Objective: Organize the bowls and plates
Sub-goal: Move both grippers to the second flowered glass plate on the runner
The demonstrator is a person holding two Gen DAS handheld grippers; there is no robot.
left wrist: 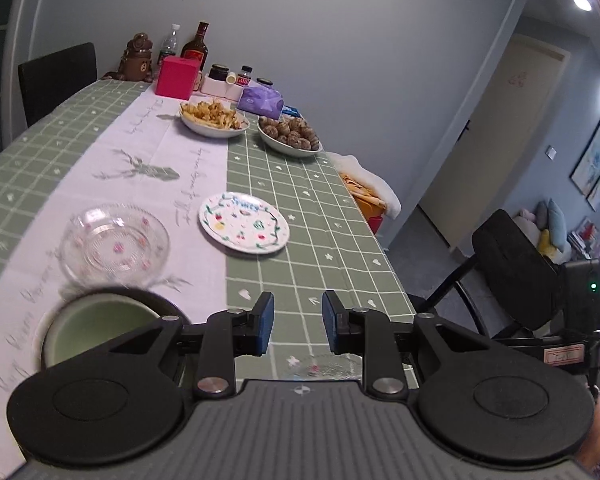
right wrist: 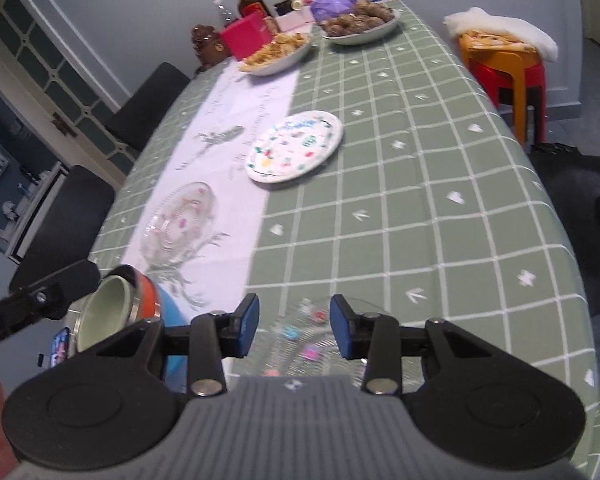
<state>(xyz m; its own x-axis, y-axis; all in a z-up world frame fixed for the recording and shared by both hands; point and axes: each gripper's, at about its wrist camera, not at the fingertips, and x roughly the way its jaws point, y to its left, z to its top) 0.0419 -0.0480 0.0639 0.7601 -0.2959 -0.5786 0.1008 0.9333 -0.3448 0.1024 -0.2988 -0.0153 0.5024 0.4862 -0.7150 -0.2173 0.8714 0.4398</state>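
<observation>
— Glass is showing just under the right gripper [right wrist: 294, 330]: a clear dish with small coloured flowers [right wrist: 314, 334] is lying right below the gap and a little toward the wrist from the fingertips. Are you seeing the same dish from the other side?

— Only its edge. From the left wrist, the clear dish [left wrist: 324, 364] is peeking out below the left gripper [left wrist: 298, 326], toward its right finger. Both pairs of jaws are standing spread, and neither is pinching anything.

— So which hand is nearer?

— I am judging the right one. The dish is sitting almost centred under its jaws, and it is round, so no long axis is mattering; only the rim is mattering. The fingers [right wrist: 247, 322] would need to come down onto the near rim.

— And the other pieces?

— A second glass bowl [left wrist: 114, 244] is lying ahead and to the left of the left jaws, on the white runner [left wrist: 148, 148]. The painted plate [left wrist: 244, 222] is lying ahead, well apart. The green cup [left wrist: 94, 328] is sitting close beside the left finger, on its outer side; I cannot tell if they are touching.
</observation>
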